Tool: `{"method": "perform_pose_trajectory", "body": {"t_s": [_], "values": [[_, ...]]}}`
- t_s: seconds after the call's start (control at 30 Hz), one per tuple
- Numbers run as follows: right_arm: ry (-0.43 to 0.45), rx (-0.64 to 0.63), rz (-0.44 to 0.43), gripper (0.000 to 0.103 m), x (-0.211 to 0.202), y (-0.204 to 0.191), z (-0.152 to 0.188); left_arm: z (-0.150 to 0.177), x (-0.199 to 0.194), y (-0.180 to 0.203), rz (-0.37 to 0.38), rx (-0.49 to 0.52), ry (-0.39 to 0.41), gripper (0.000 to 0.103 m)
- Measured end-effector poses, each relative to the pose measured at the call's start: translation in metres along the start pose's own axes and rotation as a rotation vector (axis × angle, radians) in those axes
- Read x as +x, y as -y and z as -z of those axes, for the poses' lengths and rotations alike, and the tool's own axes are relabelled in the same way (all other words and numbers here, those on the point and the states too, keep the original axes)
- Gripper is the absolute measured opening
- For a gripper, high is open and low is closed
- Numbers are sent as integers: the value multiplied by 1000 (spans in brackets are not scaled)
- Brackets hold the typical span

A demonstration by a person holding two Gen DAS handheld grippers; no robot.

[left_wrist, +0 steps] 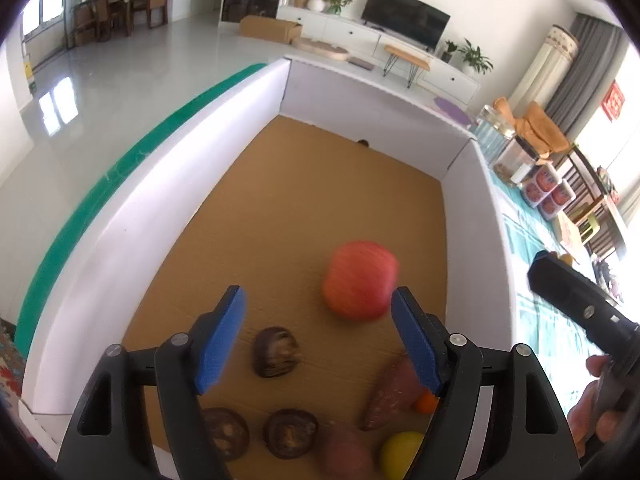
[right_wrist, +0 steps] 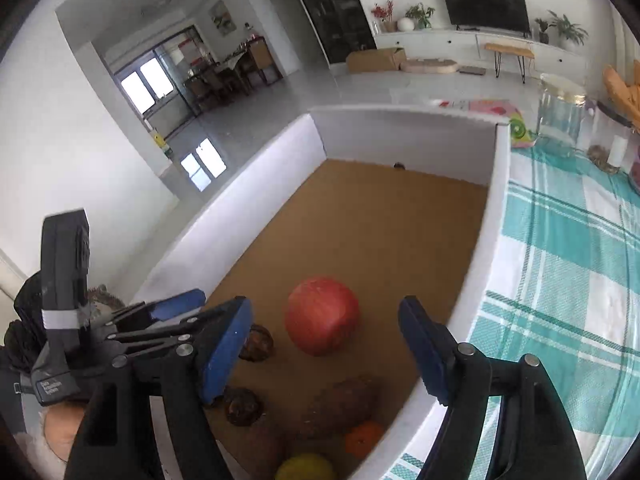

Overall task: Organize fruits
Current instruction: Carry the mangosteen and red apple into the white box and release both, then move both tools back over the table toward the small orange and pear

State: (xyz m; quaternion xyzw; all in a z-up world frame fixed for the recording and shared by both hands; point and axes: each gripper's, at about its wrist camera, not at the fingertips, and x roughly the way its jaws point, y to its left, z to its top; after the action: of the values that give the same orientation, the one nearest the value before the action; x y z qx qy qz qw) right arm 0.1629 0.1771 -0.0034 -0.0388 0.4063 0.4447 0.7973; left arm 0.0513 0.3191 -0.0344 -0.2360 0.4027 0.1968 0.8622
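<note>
A red apple [left_wrist: 360, 280] [right_wrist: 322, 314] lies on the brown floor of a white-walled box [left_wrist: 160, 208] [right_wrist: 472, 292]. Near the box's front lie three dark brown mushroom-like pieces [left_wrist: 275, 352] [right_wrist: 256, 342], two sweet potatoes [left_wrist: 394, 392] [right_wrist: 340, 404], a small orange fruit [left_wrist: 427, 402] [right_wrist: 364, 438] and a yellow fruit [left_wrist: 400, 454] [right_wrist: 306, 466]. My left gripper [left_wrist: 318, 338] hovers open and empty above the box, just behind the apple. My right gripper [right_wrist: 326, 350] hovers open and empty over the same spot; the left gripper [right_wrist: 176, 308] shows beside it.
The box sits on a teal-and-white checked cloth [right_wrist: 560, 264]. Glass jars [right_wrist: 560, 116] and red-lidded tins [left_wrist: 546, 192] stand beyond the box's far right corner. The far half of the box floor [left_wrist: 320, 184] is bare.
</note>
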Motion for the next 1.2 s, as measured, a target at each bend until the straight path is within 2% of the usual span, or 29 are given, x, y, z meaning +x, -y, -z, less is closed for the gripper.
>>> {"method": "perform_pose_trajectory", "body": {"t_s": [0.1, 0.17, 0.23, 0.33, 0.4, 0.47, 0.5, 0.6, 0.7, 0.83, 0.97, 1.07, 1.2], "values": [[132, 17, 88, 101, -46, 32, 14, 12, -21, 32, 48, 66, 67, 88], [177, 57, 177, 103, -67, 66, 40, 25, -34, 63, 109, 141, 88, 90], [163, 122, 318, 103, -79, 110, 75, 41, -44, 98, 196, 228, 84, 92], [91, 241, 559, 103, -101, 182, 133, 70, -53, 153, 347, 350, 40, 96], [71, 358, 666, 103, -124, 223, 168, 93, -48, 191, 436, 425, -24, 97], [66, 457, 737, 103, -145, 258, 193, 114, -31, 227, 467, 486, -101, 97], [70, 492, 764, 103, -154, 276, 201, 124, -22, 242, 471, 509, -119, 97], [86, 569, 826, 103, -180, 299, 226, 148, 13, 280, 408, 572, -151, 97], [100, 633, 823, 103, -189, 306, 235, 160, 43, 301, 340, 597, -137, 97], [53, 609, 864, 103, -180, 303, 231, 161, 73, 313, 251, 616, -75, 97], [29, 599, 884, 103, -173, 305, 230, 160, 94, 317, 189, 632, -55, 97], [27, 598, 886, 103, -173, 305, 230, 164, 101, 316, 163, 653, -57, 97], [24, 597, 889, 103, -172, 305, 231, 164, 105, 314, 168, 638, -58, 98]]}}
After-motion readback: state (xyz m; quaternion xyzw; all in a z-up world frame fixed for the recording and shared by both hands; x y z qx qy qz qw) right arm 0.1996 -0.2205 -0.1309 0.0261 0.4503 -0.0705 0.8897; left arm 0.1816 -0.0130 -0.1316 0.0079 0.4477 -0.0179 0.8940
